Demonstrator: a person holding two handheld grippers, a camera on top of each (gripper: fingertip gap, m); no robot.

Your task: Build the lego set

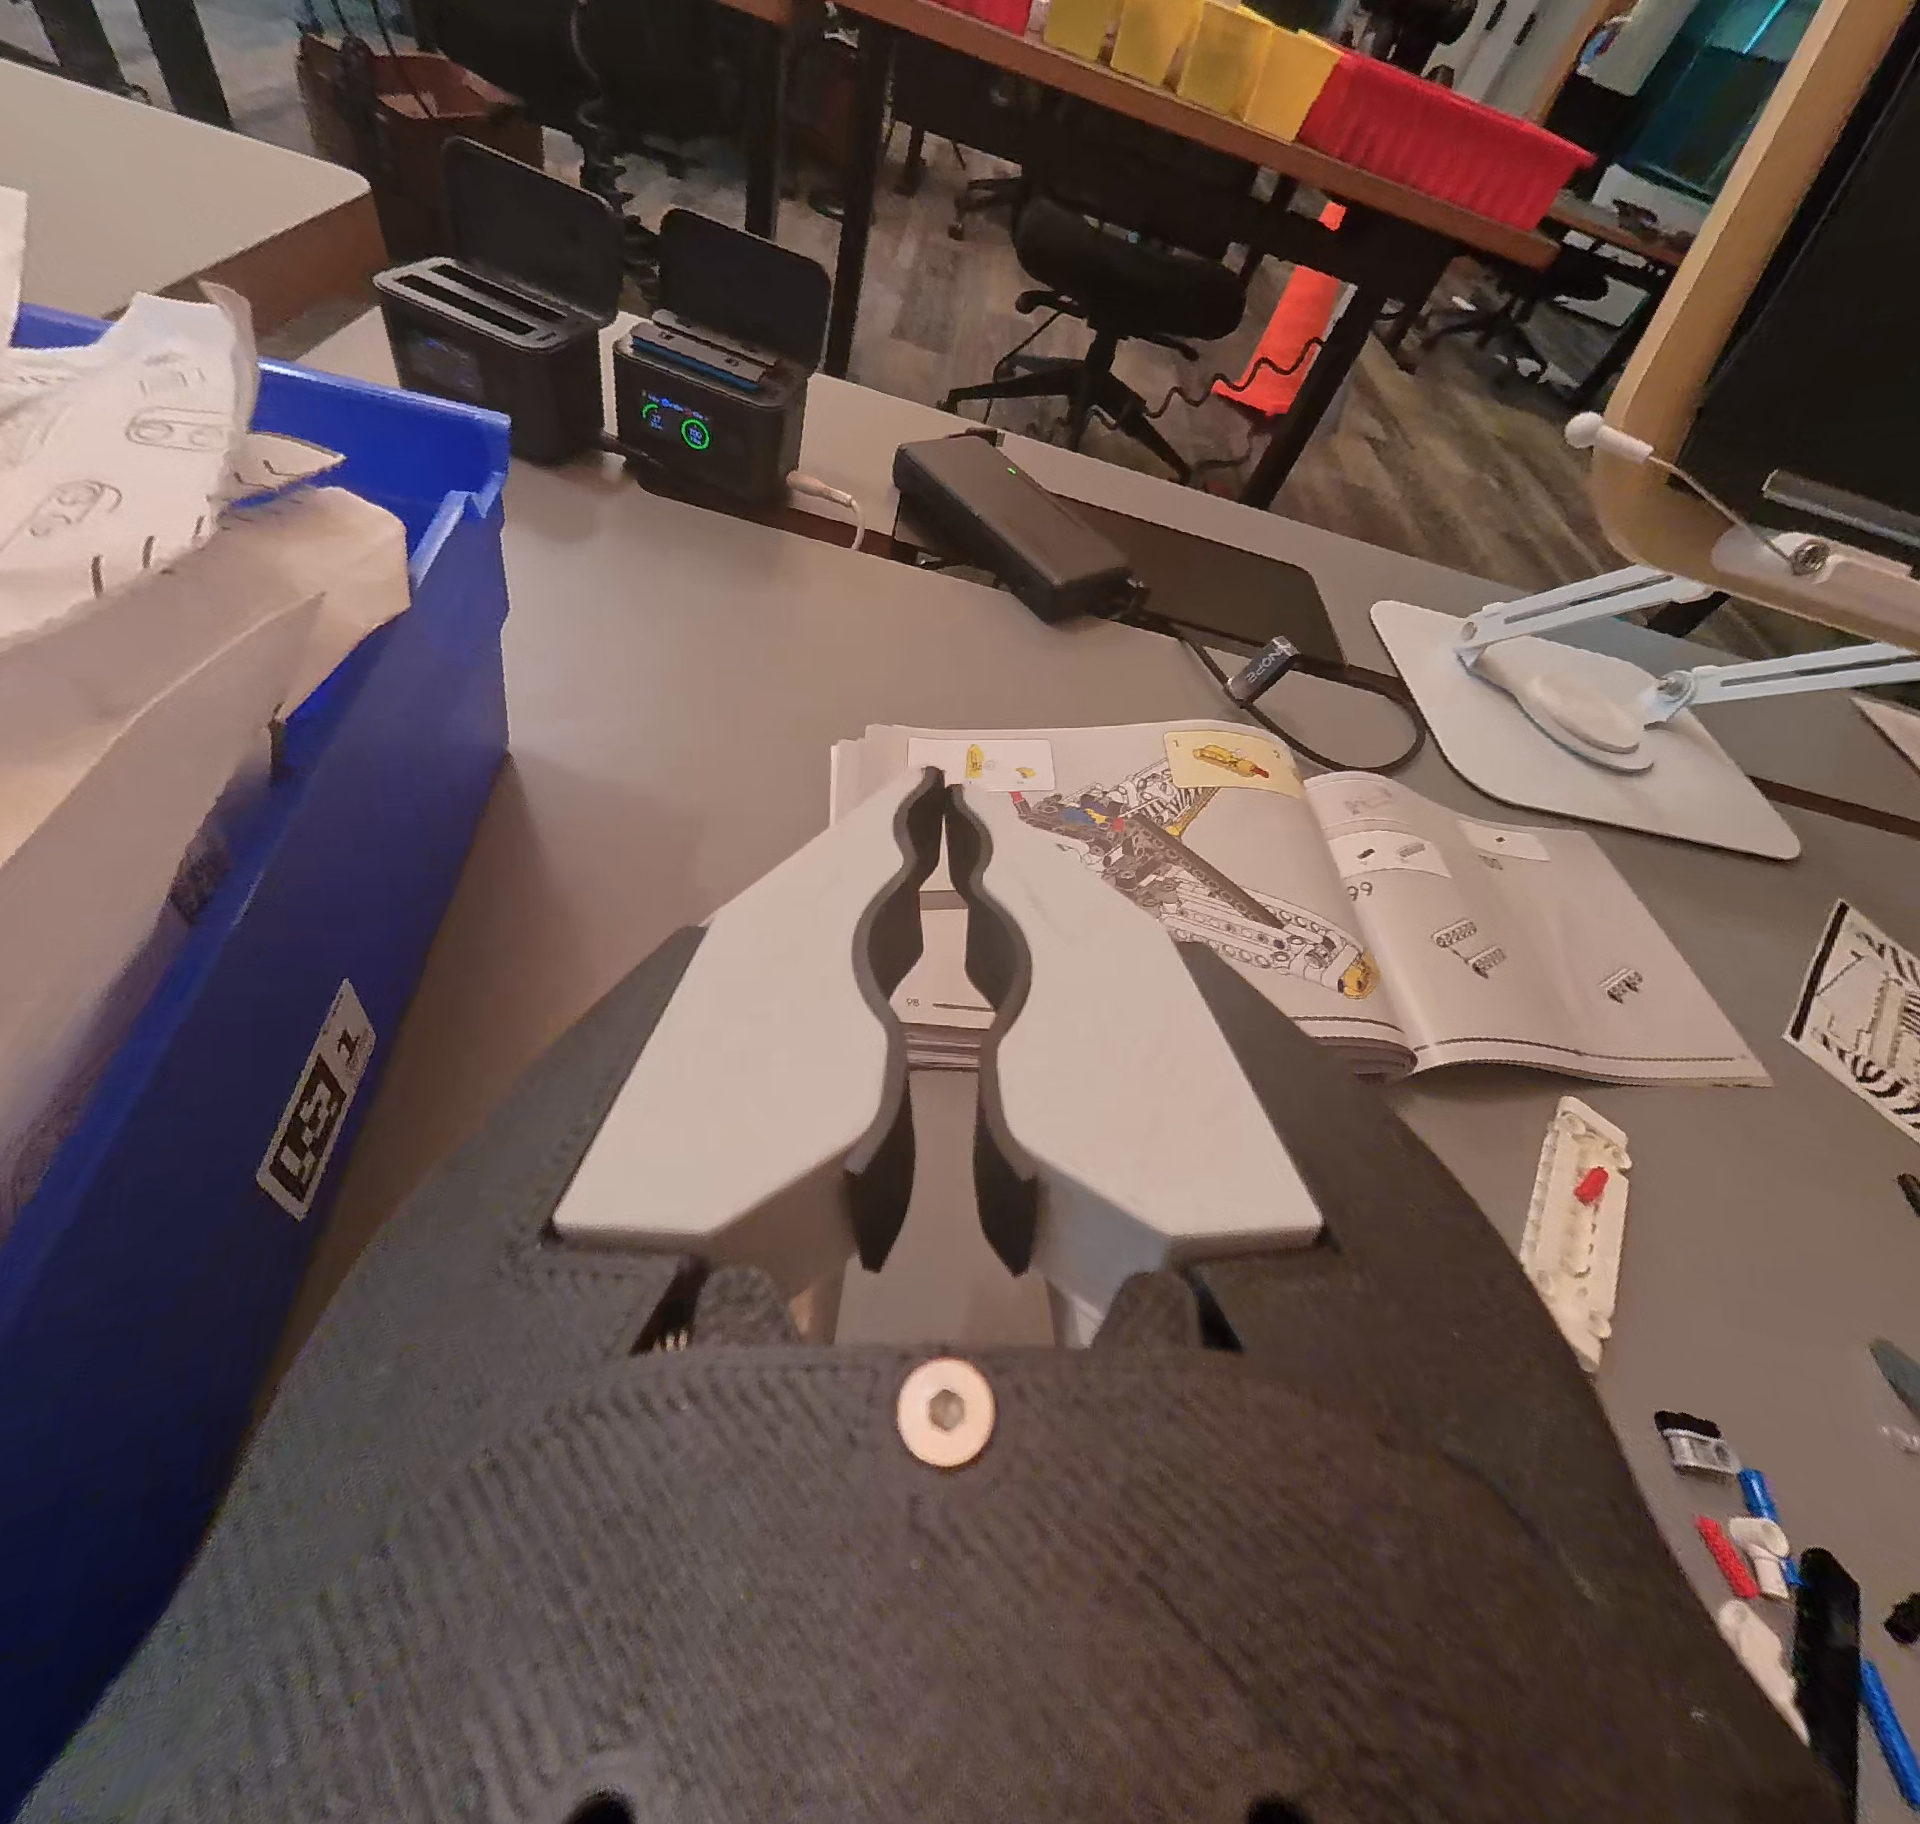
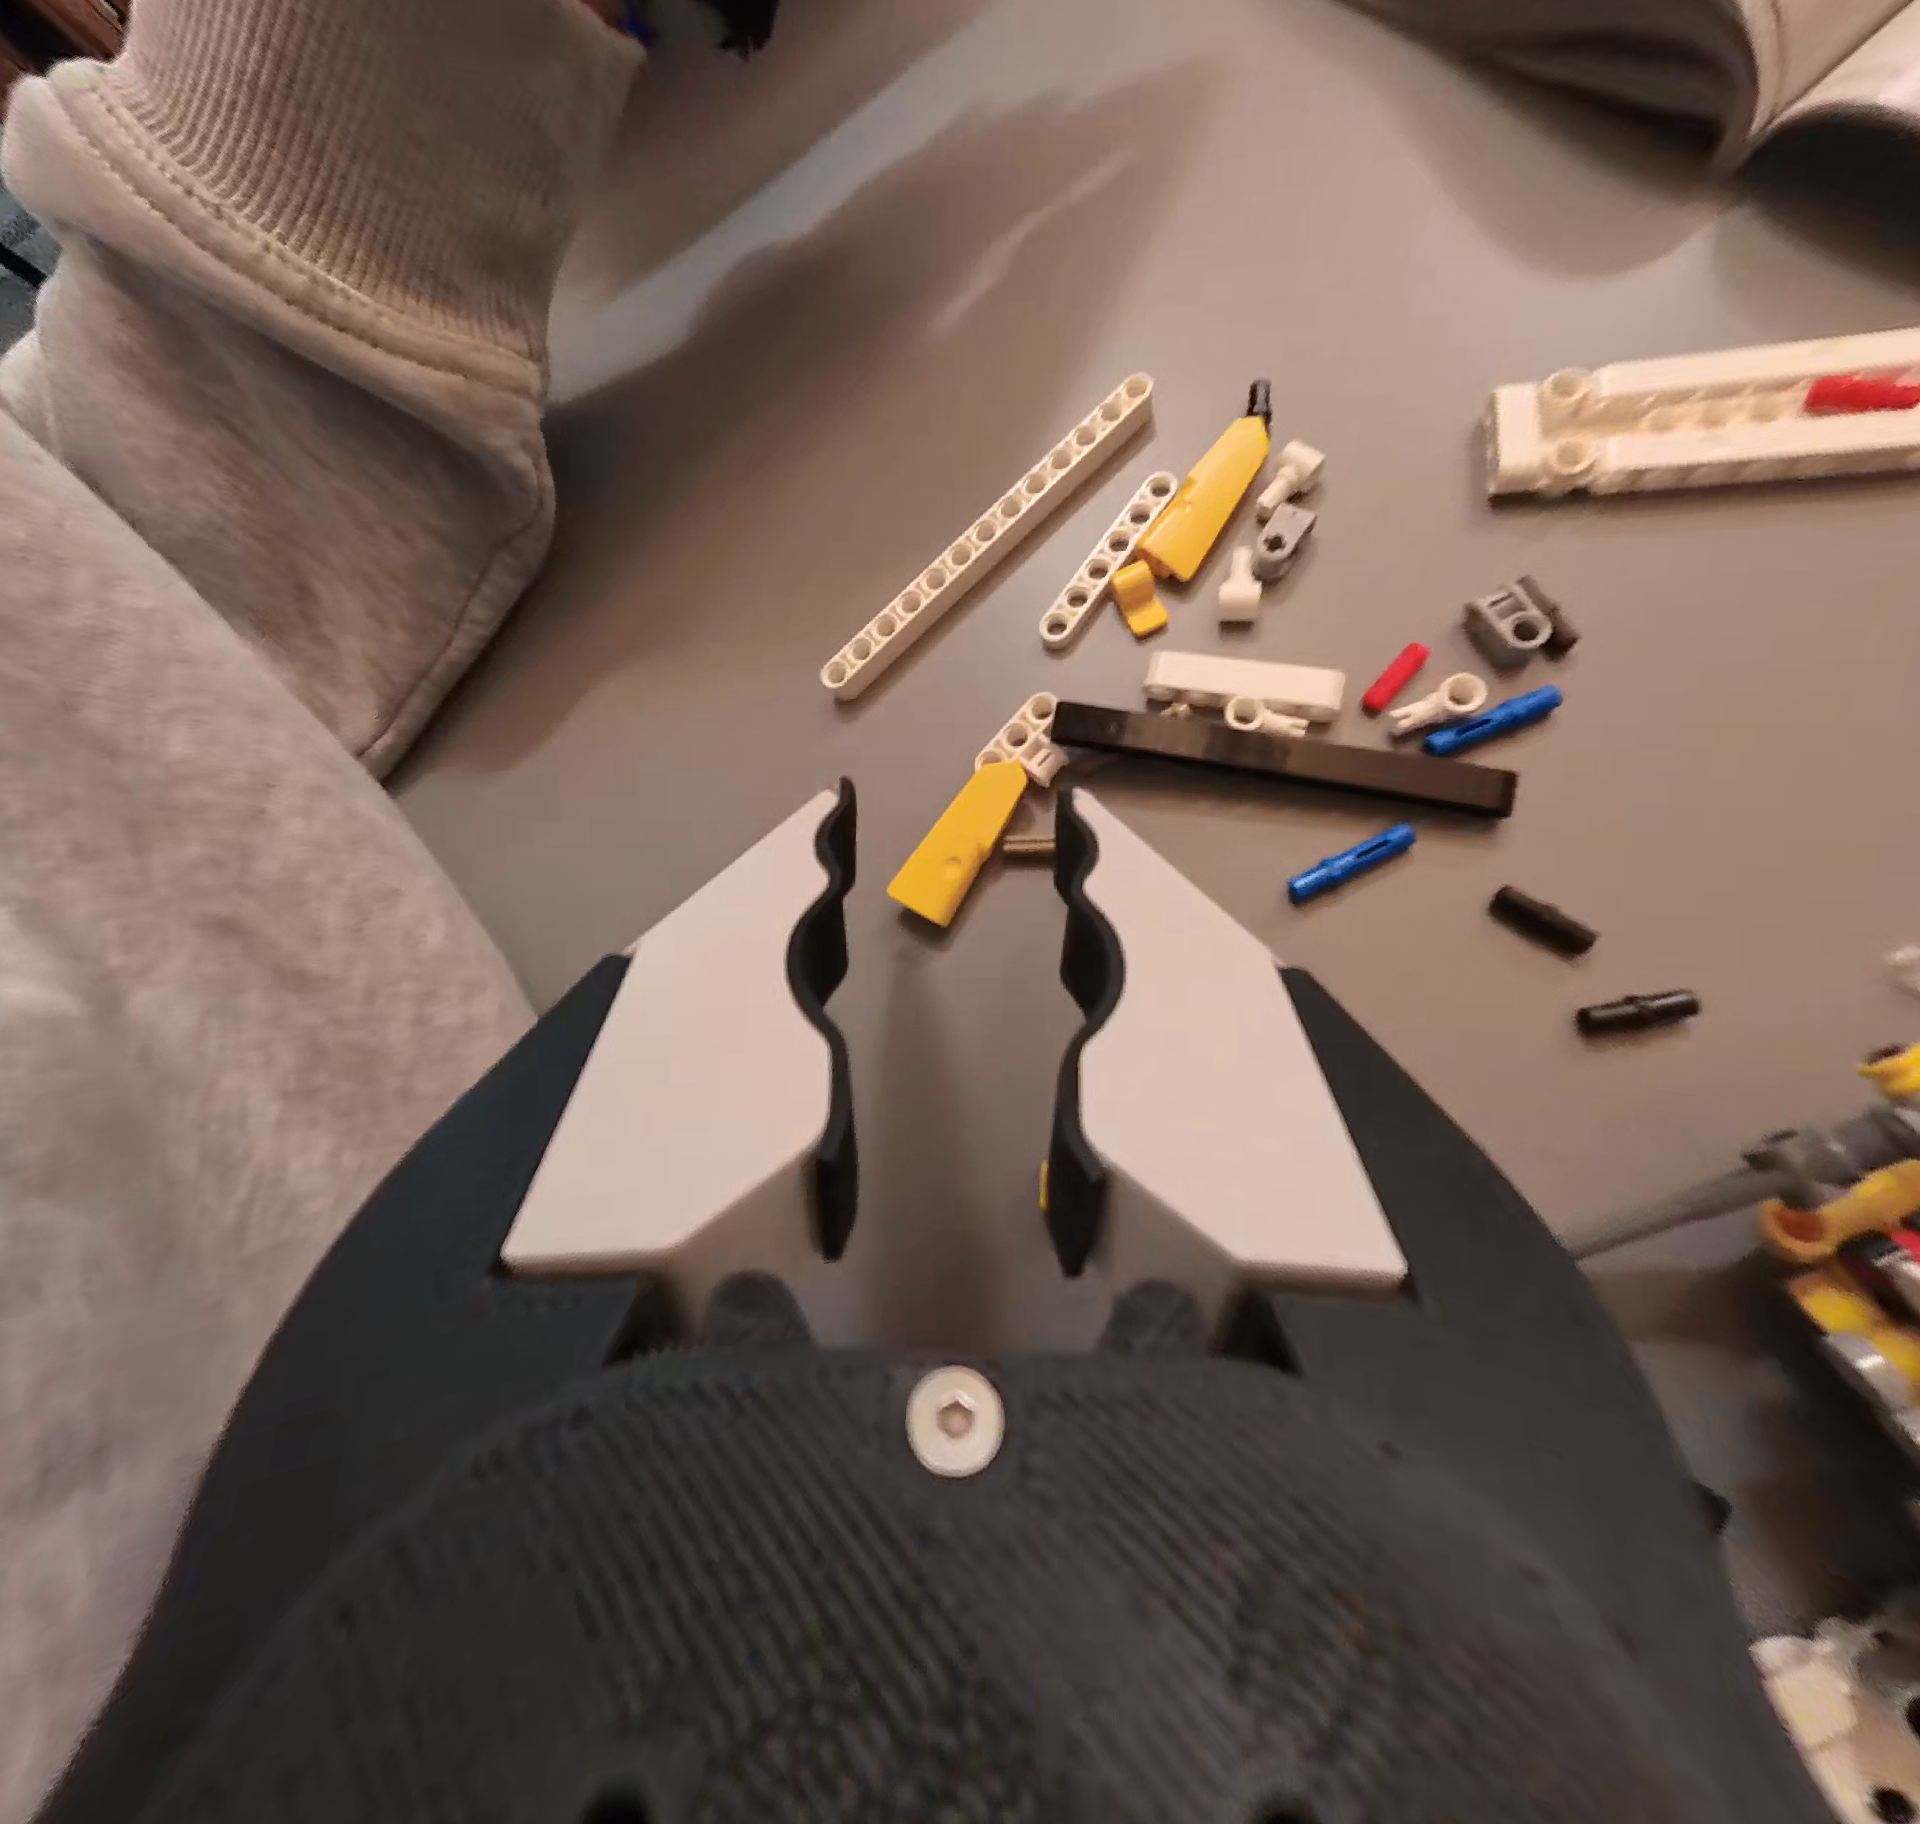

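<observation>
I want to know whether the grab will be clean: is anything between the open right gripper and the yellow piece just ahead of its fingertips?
Nothing visible blocks it. The right gripper is open, and the yellow piece lies on bare table just beyond its fingertips. The black beam lies beyond it.

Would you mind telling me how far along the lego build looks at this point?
Partly done: a white subassembly with a red pin lies finished-looking on the table, and the instruction booklet is open well into its pages. In hand: nothing; the left hand-held gripper is shut and empty, the right hand-held gripper open above a yellow piece. Left: loose beams and pins, such as the long white beam.
</observation>
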